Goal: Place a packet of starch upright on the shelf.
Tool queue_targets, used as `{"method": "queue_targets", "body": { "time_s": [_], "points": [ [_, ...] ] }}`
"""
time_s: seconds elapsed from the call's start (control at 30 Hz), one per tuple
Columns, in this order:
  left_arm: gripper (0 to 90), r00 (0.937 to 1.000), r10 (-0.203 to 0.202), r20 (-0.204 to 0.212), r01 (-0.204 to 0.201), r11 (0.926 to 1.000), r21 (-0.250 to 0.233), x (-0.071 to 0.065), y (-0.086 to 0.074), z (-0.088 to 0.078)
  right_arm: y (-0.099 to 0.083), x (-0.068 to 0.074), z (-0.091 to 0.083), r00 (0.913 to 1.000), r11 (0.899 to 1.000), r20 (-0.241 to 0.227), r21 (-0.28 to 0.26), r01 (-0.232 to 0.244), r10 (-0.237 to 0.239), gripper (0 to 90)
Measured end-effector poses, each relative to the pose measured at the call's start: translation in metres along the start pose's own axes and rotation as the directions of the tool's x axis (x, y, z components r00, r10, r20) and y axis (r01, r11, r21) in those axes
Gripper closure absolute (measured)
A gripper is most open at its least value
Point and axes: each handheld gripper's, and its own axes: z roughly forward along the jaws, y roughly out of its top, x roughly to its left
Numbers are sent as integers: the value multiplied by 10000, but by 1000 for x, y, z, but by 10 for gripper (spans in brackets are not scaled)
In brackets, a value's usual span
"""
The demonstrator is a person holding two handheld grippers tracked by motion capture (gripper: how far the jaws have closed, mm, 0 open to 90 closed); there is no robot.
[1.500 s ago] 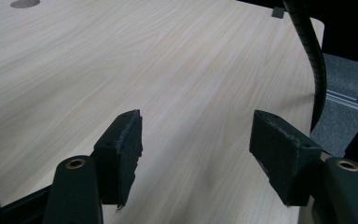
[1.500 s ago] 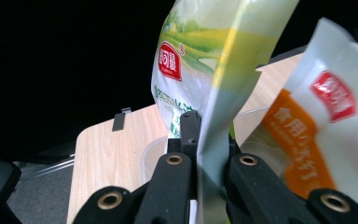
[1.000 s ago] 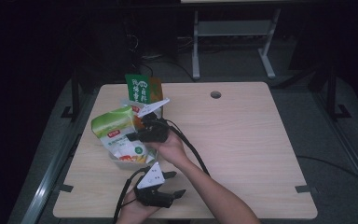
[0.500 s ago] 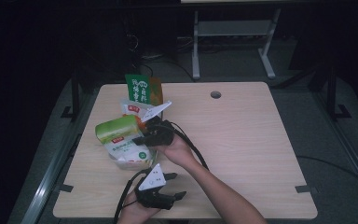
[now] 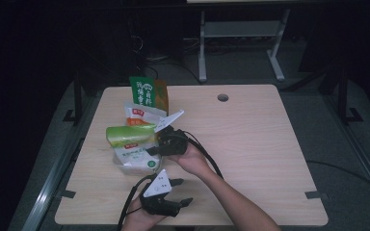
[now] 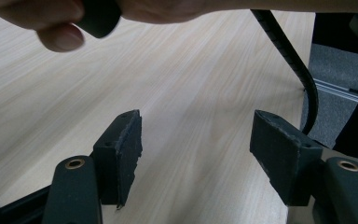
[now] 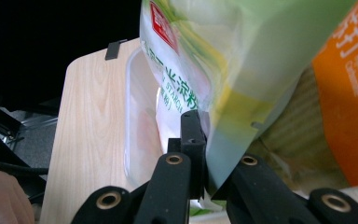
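My right gripper [image 5: 155, 146] is shut on the edge of a green and white snack bag [image 5: 130, 135], which lies tilted over a clear plastic container [image 5: 121, 167]. Its jaws have just closed tighter with the bag's edge between them. In the right gripper view the black jaws [image 7: 207, 140] pinch the bag's lower corner [image 7: 242, 60], and the container [image 7: 137, 116] with a white printed packet inside lies behind. My left gripper [image 5: 182, 191] rests near the table's front edge, open, with bare wood between its pads [image 6: 196, 154].
A green and orange box [image 5: 147, 92] stands at the back left, with a white and red packet [image 5: 142, 115] in front of it. A cable hole [image 5: 222, 97] is in the tabletop. An orange package [image 7: 349, 93] sits beside the bag. The right hand [image 6: 51, 23] and its cable [image 6: 289, 51] cross the left gripper view.
The right gripper has carried the green bag a little nearer and lower, over the clear container. The left gripper has stayed where it was.
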Motion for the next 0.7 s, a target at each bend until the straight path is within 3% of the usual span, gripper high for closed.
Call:
{"method": "queue_targets", "body": {
  "time_s": [0.2, 0.4, 0.7],
  "points": [
    [337, 10000, 39, 17, -39, 10000, 48, -1, 0, 0, 0, -1, 1, 9995, 9996, 191, 132, 229, -232, 881],
    [337, 10000, 70, -30, -70, 10000, 3, 0, 1, 0, 0, -4, 2, 10000, 10000, 86, 48, -48, 47, 876],
    [333, 9999, 107, -96, -107, 9999, -8, 1, 1, 1, -1, -9, -1, 9997, 9997, -165, -151, -190, 187, 759]
  ]
}}
